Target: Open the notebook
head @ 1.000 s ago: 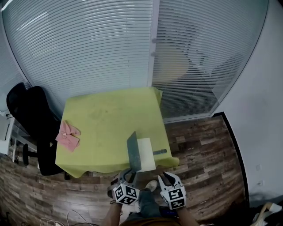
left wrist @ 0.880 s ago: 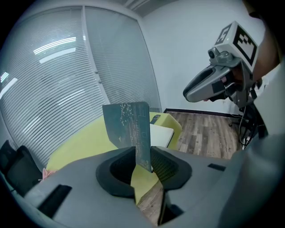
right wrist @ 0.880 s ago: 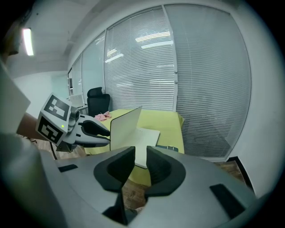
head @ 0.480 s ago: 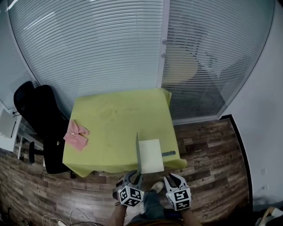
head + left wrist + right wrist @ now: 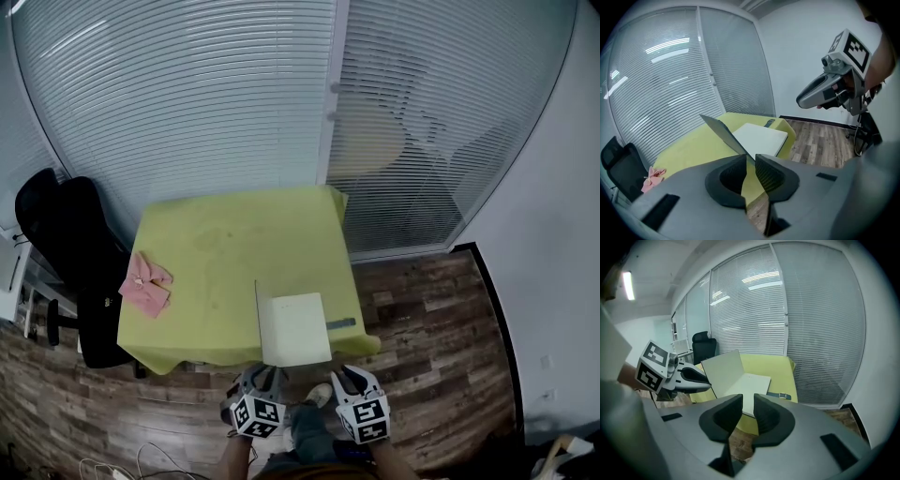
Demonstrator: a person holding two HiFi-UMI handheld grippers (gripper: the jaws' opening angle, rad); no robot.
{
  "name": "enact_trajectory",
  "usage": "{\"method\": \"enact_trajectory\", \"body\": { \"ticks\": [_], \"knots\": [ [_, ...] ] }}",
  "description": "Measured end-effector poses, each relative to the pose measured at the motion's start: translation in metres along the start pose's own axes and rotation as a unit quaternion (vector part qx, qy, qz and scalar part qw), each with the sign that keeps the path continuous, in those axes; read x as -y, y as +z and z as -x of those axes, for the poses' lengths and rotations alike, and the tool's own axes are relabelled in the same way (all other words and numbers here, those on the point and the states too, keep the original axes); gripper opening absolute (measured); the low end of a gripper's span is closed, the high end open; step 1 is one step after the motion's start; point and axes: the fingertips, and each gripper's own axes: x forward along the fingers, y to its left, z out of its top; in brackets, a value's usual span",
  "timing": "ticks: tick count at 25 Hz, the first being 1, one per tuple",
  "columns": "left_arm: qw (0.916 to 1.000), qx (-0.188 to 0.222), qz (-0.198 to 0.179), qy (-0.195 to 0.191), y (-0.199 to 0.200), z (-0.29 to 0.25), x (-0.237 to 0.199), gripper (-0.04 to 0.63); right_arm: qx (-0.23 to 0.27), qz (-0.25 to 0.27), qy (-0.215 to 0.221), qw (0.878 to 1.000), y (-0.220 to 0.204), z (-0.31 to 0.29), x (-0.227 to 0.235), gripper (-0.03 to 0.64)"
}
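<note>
The notebook [image 5: 298, 328] lies at the near edge of the table [image 5: 234, 244], white page up. Its grey cover [image 5: 257, 319] stands about upright along the left side. My left gripper [image 5: 265, 372] is just in front of the table edge. Its jaws have just been closing, and the cover's near corner [image 5: 722, 131] runs in between the tips of the left gripper [image 5: 750, 157]. In the right gripper view the left gripper [image 5: 707, 380] meets the cover [image 5: 724, 371] at its edge. My right gripper [image 5: 345, 375] hangs off the table with a narrow gap and nothing in it.
A crumpled pink cloth [image 5: 144, 284] lies at the table's left edge. A dark strap [image 5: 340, 323] lies right of the notebook. A black office chair [image 5: 70, 253] stands left of the table, window blinds [image 5: 187, 103] behind it, and wooden floor [image 5: 422, 319] to the right.
The cover has swung left, from leaning over the page to about upright. My left gripper has followed it slightly to the left. The right gripper has kept still.
</note>
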Motion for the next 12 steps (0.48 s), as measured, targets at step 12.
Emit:
{"method": "enact_trajectory", "body": {
  "ticks": [12],
  "knots": [
    [0.9939, 0.009, 0.11, 0.006, -0.019, 0.006, -0.012, 0.077, -0.003, -0.001, 0.006, 1.0, -0.004, -0.003, -0.003, 0.084]
  ]
}}
